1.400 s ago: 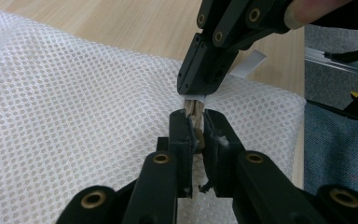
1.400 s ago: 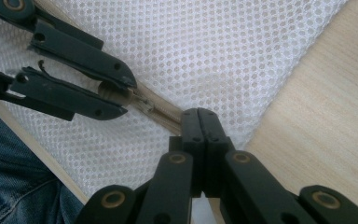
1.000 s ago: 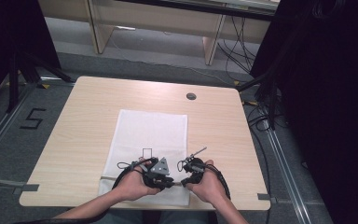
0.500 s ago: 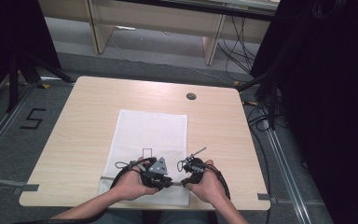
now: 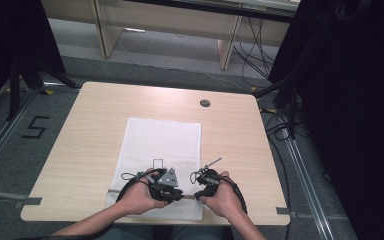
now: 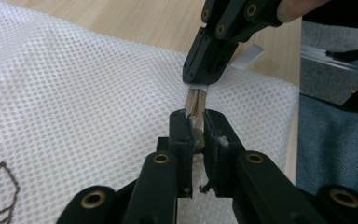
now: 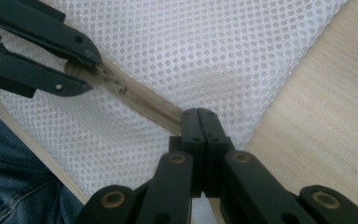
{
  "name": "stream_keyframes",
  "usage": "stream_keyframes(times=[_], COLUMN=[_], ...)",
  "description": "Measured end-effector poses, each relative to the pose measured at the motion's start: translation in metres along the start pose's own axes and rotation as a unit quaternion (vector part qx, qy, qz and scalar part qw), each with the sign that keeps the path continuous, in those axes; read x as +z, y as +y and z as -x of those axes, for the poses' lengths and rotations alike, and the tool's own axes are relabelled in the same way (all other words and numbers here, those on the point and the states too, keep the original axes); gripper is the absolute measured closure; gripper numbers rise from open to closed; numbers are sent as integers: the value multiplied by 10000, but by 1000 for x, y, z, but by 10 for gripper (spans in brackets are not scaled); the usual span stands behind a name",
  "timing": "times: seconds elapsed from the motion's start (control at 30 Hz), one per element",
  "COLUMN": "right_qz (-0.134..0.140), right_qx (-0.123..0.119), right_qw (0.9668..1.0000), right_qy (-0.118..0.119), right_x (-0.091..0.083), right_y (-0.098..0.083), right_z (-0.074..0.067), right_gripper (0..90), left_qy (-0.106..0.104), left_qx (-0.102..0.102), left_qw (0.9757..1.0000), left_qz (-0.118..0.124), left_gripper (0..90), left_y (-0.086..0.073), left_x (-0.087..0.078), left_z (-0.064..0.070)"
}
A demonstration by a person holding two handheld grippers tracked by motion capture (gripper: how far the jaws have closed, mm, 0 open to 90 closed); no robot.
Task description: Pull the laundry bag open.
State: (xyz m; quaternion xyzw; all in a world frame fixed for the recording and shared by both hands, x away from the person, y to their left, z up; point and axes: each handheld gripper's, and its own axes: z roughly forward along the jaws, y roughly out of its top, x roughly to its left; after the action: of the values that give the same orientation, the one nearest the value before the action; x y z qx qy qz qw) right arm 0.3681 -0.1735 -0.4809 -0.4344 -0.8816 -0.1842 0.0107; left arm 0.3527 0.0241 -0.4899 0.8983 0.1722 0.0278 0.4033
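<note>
Hands [image 5: 142,197] close together over zipper [image 7: 142,100]

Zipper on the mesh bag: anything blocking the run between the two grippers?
Nothing visible does. The left gripper is shut on the zipper near its pull, the right gripper is shut on the same beige strip farther along, and the stretch between them lies bare on the white mesh bag.

The high view looks down and forward on the table [image 5: 95,135]; both gripper views sit close over the white mesh bag [image 6: 74,93], sharing its zipper [image 7: 144,100].
</note>
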Motion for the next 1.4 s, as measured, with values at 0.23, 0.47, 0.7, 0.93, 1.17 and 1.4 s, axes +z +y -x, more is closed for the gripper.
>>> stream_keyframes(times=[0.23, 0.47, 0.7, 0.93, 1.17, 1.4], right_qz=[-1, 4, 21, 29, -50, -3], right_qx=[27, -18, -14, -7, 30, -28], right_qw=[10000, 10000, 10000, 10000, 9999, 10000], right_qy=[-9, 16, 1, -7, -100, -75], right_x=[0, 0, 0, 0, 0, 0], right_y=[0, 0, 0, 0, 0, 0], right_z=[-1, 1, 0, 0, -3, -2], right_gripper=[900, 900, 900, 900, 900, 900], left_qy=[18, 51, 23, 44, 43, 54], left_qx=[26, 29, -10, 32, 58, 56], left_qw=[10000, 10000, 10000, 10000, 10000, 10000], left_qz=[-5, -24, 30, -12, -17, -15], left_gripper=[817, 817, 817, 817, 817, 817], left_y=[0, -1, -2, -2, -3, -4], left_x=[0, -5, -7, -7, -7, -10], left_z=[1, 0, -1, 0, 0, -1])
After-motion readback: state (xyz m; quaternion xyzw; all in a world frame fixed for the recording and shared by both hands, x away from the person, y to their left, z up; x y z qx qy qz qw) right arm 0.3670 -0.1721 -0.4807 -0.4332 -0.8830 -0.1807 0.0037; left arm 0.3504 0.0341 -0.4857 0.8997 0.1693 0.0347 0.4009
